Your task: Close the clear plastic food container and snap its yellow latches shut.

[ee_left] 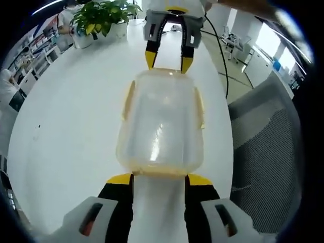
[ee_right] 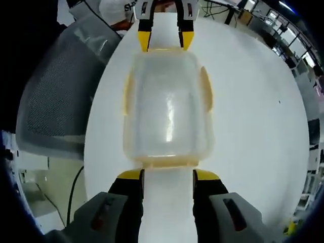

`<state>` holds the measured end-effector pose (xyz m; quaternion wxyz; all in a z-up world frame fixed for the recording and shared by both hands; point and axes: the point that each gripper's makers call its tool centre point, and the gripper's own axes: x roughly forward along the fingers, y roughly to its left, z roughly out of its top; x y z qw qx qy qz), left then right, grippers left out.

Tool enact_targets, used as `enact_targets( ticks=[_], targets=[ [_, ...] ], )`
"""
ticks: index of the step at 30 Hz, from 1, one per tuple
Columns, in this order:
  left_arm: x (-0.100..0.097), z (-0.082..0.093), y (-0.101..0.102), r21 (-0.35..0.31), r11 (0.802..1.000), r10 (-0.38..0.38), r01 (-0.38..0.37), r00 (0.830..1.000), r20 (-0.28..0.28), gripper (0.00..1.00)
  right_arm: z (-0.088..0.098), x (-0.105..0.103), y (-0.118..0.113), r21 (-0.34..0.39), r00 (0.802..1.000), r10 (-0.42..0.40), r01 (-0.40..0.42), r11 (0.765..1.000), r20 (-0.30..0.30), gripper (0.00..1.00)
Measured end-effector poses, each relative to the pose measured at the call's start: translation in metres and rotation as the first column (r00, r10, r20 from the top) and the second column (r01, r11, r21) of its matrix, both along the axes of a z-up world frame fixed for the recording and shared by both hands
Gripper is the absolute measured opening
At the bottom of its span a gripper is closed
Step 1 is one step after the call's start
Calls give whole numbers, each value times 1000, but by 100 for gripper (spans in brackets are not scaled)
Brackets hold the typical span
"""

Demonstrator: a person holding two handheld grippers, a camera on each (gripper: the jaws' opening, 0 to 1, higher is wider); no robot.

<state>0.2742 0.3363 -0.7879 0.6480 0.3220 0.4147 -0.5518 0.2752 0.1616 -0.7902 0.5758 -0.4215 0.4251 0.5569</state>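
Views face each other, close, across shared container (ee_left: 161,124) (ee_right: 167,109) on white table (ee_left: 66,131) (ee_right: 253,116)

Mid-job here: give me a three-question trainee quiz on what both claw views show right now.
1. True or false: the lid sits on the container.
2. Where do the two claws stand? A) side by side at one end B) at opposite ends, facing each other C) both above the lid
3. Fill in: behind the right claw in the left gripper view, a potted ____ stands on the white table.

Key:
1. True; the clear lid covers it in both views.
2. B; the left claw and the right claw each stand open at an end latch.
3. plant.
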Motion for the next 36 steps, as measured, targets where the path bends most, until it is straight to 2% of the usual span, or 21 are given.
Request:
enact_targets(
  ticks=[6, 10, 11, 12, 13, 14, 15, 16, 17, 18, 19, 20, 22, 23, 24, 26, 27, 29, 31, 34, 36],
  targets=[
    [-4, 3, 3, -67, 991, 107, -114, 989, -97, 34, 5, -3, -1, 50, 995, -98, 99, 994, -21, 35],
    [-11, 7, 4, -116, 971, 187, -211, 964, -187, 34, 8, 0, -5, 95, 982, -183, 186, 978, -45, 36],
    [-13, 9, 4, -131, 961, 211, -243, 952, -223, 33, 8, 0, -6, 104, 976, -211, 216, 971, -53, 35],
    [-16, 11, 2, -157, 931, 271, -328, 914, -302, 32, 9, -2, -7, 120, 963, -256, 265, 957, -84, 34],
    [-16, 13, 2, -169, 905, 317, -391, 883, -346, 32, 10, -2, -7, 132, 951, -293, 305, 943, -104, 33],
    [-14, 15, 3, -181, 868, 365, -462, 842, -397, 32, 12, 1, -8, 161, 931, -345, 361, 918, -123, 33],
    [-12, 16, 4, -190, 841, 396, -506, 816, -422, 32, 14, 3, -8, 185, 914, -381, 403, 896, -141, 34],
    [-10, 17, 5, -196, 810, 427, -553, 786, -447, 32, 18, 5, -5, 224, 881, -439, 470, 854, -174, 36],
    [-8, 18, 6, -202, 779, 453, -593, 756, -473, 32, 20, 6, -5, 237, 871, -458, 490, 839, -179, 37],
    [-6, 20, 7, -205, 718, 489, -665, 692, -531, 33, 27, 16, -2, 314, 837, -521, 546, 777, -168, 39],
    [-6, 23, 7, -200, 678, 504, -707, 646, -573, 33, 28, 17, -1, 324, 828, -532, 559, 763, -176, 39],
    [-3, 25, 8, -210, 631, 519, -747, 607, -602, 32, 29, 14, 1, 332, 800, -560, 599, 729, -213, 38],
    [-3, 23, 12, -184, 572, 551, -799, 541, -635, 31, 29, 13, 0, 333, 760, -607, 648, 685, -233, 34],
    [-2, 21, 13, -184, 565, 556, -804, 536, -635, 31, 28, 13, 0, 331, 746, -622, 665, 669, -240, 32],
    [-1, 17, 14, -182, 551, 568, -814, 526, -633, 31, 28, 12, 1, 337, 722, -640, 690, 640, -262, 32],
    [-1, 11, 17, -162, 544, 591, -823, 514, -622, 29, 28, 9, 5, 338, 687, -661, 726, 599, -303, 31],
    [1, 9, 18, -159, 529, 609, -834, 504, -613, 29, 28, 9, 7, 346, 676, -668, 735, 583, -311, 32],
    [0, 8, 15, -155, 499, 620, -853, 476, -624, 28, 30, 7, 12, 353, 652, -678, 757, 551, -339, 32],
    [1, 12, 7, -157, 453, 605, -878, 432, -669, 28, 30, 5, 13, 349, 637, -686, 769, 535, -352, 31],
    [0, 10, 4, -159, 461, 614, -873, 443, -653, 27, 27, 3, 15, 339, 636, -688, 770, 540, -350, 30],
    [0, 6, 5, -159, 476, 631, -865, 462, -624, 27, 23, 1, 14, 325, 636, -691, 771, 548, -343, 30]
  ],
)
